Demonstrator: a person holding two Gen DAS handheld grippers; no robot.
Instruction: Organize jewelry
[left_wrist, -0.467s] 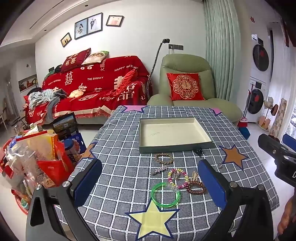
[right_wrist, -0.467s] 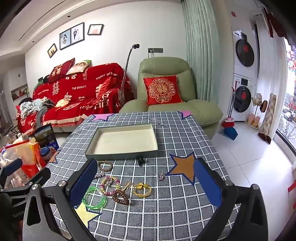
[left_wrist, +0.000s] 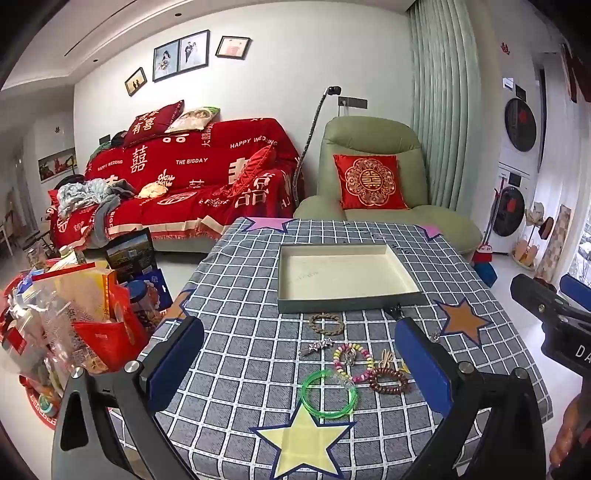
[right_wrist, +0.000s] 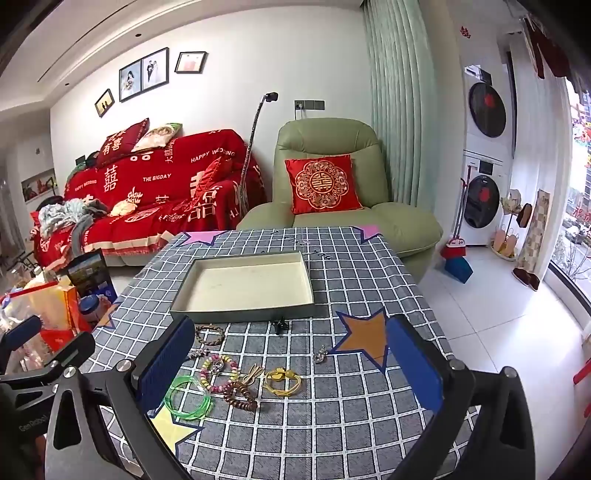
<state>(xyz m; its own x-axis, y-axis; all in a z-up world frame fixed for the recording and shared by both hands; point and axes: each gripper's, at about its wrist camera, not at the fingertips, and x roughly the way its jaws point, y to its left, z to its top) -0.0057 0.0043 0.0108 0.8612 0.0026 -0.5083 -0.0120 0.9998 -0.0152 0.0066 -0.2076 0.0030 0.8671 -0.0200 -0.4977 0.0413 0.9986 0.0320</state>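
A shallow grey tray (left_wrist: 347, 305) (right_wrist: 240, 316) with a cream inside stands empty mid-table. In front of it lie jewelry pieces: a green bangle (left_wrist: 328, 394) (right_wrist: 188, 398), a coloured bead bracelet (left_wrist: 352, 363) (right_wrist: 218, 373), a brown bead bracelet (left_wrist: 389, 380) (right_wrist: 240, 395), a braided brown ring (left_wrist: 327, 324) (right_wrist: 209, 334), a silver clip (left_wrist: 316, 347), a yellow hair tie (right_wrist: 282, 380), a small silver charm (right_wrist: 320, 353) and a black clip (right_wrist: 279, 325). My left gripper (left_wrist: 299, 369) and right gripper (right_wrist: 291, 369) are both open and empty, held above the near table edge.
The table wears a grey checked cloth (left_wrist: 240, 332) with star patches. Bags and boxes of goods (left_wrist: 74, 314) stand on the floor to the left. A red-covered sofa (left_wrist: 184, 184) and a green armchair (left_wrist: 373, 177) stand behind the table.
Both views have shifted only slightly. Nothing on the table has moved.
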